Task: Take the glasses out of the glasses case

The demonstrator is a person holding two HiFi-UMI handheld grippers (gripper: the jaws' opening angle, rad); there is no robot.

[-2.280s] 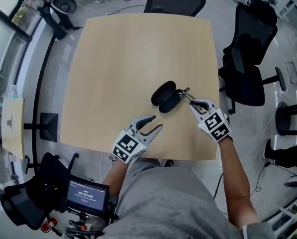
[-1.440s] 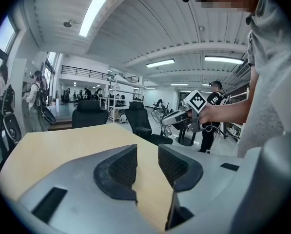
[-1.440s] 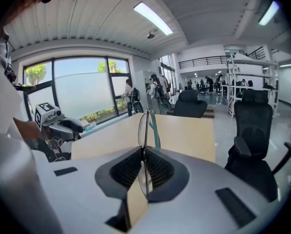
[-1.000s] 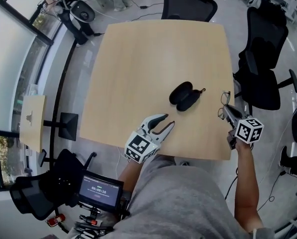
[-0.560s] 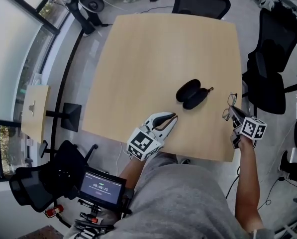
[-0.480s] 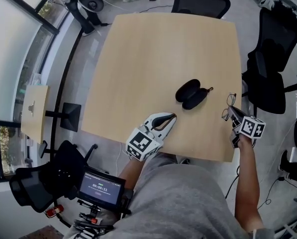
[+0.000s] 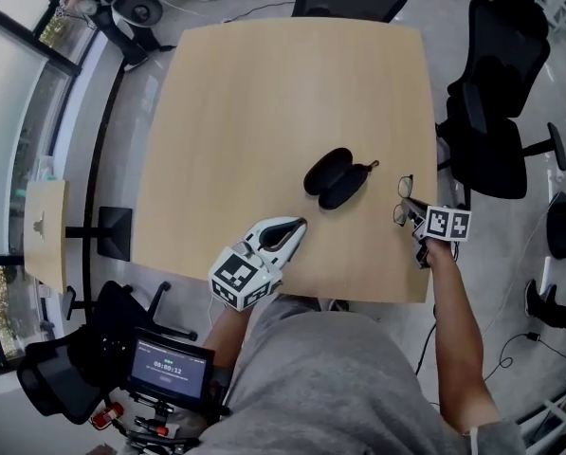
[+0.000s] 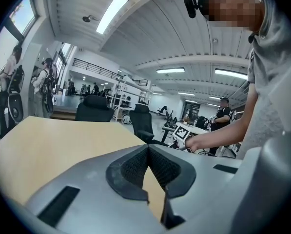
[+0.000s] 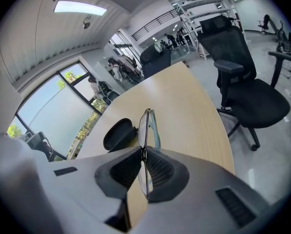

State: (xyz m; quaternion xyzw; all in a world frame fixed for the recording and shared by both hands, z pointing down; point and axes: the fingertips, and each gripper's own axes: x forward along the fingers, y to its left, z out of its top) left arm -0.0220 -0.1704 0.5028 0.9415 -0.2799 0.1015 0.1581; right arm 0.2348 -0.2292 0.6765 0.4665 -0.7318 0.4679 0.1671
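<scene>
Right gripper view: the right gripper [image 9: 143,154] is clamped on the glasses [image 9: 146,123]. Its pads pinch the frame edge-on, and the lenses stand upright out past the fingertips. Beyond the glasses, off to the left of this view, the dark glasses case [image 9: 119,132] lies on the pale wooden table [image 9: 184,106]. There's a clear stretch of tabletop between case and glasses, so the glasses are out of it.

Over to the head view: the case lies open, two halves side by side, toward the middle of the near half of the table. The glasses sit in the right jaws at the table's right edge, well apart from the case. Whether they touch the wood, I can't tell.

The left gripper [image 7: 298,226] is by the near edge. Its jaws have just been closing and now meet pad to pad, with nothing between them. The case lies beyond its tips, not touching.
</scene>
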